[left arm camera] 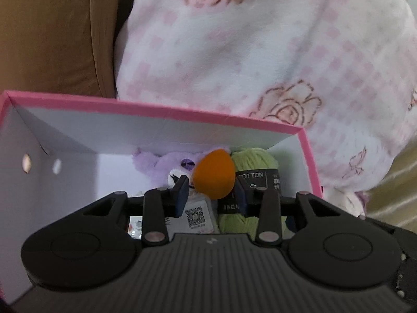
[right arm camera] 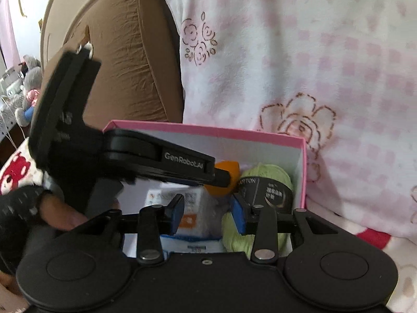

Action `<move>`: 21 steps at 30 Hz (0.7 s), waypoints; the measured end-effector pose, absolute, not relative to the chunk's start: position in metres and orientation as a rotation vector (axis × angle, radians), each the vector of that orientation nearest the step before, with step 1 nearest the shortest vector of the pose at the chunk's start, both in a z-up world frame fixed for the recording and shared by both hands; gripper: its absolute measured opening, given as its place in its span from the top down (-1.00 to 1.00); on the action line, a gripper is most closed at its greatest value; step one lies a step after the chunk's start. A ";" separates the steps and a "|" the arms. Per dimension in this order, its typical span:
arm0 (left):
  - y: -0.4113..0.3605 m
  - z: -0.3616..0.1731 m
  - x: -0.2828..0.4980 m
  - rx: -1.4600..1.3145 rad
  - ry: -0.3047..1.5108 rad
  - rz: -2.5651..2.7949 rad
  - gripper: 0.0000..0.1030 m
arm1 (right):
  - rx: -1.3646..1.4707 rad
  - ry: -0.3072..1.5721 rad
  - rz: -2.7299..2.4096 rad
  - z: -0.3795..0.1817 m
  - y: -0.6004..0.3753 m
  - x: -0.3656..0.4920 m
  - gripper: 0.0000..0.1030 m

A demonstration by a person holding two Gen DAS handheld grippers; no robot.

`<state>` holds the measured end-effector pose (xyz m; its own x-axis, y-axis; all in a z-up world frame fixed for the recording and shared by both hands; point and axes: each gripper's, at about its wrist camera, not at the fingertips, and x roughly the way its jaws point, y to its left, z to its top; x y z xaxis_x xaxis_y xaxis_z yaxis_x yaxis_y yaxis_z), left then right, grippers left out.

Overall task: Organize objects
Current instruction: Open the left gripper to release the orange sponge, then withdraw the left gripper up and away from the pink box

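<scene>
A pink-rimmed white box [left arm camera: 156, 109] [right arm camera: 208, 130] lies open on the bed. Inside are a purple plush [left arm camera: 166, 164], a green yarn ball [left arm camera: 254, 161] [right arm camera: 265, 172] with a black band, and a white packet with a QR code [left arm camera: 196, 215] [right arm camera: 187, 208]. My left gripper [left arm camera: 211, 194] [right arm camera: 224, 177] is shut on an orange teardrop sponge [left arm camera: 213, 174] [right arm camera: 226, 168] and holds it over the box's contents. My right gripper [right arm camera: 208, 215] hovers at the near side of the box, jaws apart, nothing pressed between its blue pads [right arm camera: 238, 216].
A pink and white floral blanket [left arm camera: 260, 52] [right arm camera: 312, 65] rises behind and right of the box. A brown cushion [left arm camera: 52, 39] [right arm camera: 125, 65] stands at the back left. A gloved hand [right arm camera: 26, 208] holds the left gripper. Plush toys [right arm camera: 28, 88] sit far left.
</scene>
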<state>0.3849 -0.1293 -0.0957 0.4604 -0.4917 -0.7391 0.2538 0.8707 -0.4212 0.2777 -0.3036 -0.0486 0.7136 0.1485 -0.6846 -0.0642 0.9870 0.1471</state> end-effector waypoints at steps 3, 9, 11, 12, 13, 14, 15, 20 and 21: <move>-0.126 -0.081 0.373 -0.233 0.985 -0.461 0.26 | 0.176 0.747 0.109 -0.048 -0.301 0.267 0.14; -0.113 -0.056 0.342 -0.192 0.996 -0.436 0.20 | 0.136 0.713 0.114 -0.040 -0.283 0.245 0.00; -0.103 -0.047 0.335 -0.181 1.005 -0.428 0.20 | 0.125 0.706 0.112 -0.036 -0.278 0.237 -0.06; -0.099 -0.041 0.331 -0.168 0.997 -0.423 0.20 | 0.120 0.704 0.112 -0.033 -0.275 0.233 -0.08; -0.095 -0.036 0.325 -0.156 0.985 -0.412 0.18 | 0.114 0.700 0.106 -0.032 -0.272 0.227 -0.11; -0.092 -0.032 0.322 -0.149 0.979 -0.401 0.15 | 0.108 0.699 0.098 -0.030 -0.270 0.223 -0.14; -0.088 -0.027 0.317 -0.143 0.975 -0.395 0.15 | 0.106 0.704 0.093 -0.028 -0.267 0.220 -0.17; -0.067 -0.007 0.289 -0.140 0.981 -0.375 0.10 | 0.115 0.737 0.055 -0.020 -0.261 0.204 -0.19; -0.064 -0.003 0.283 -0.144 0.993 -0.380 0.09 | 0.114 0.746 0.042 -0.019 -0.260 0.202 -0.19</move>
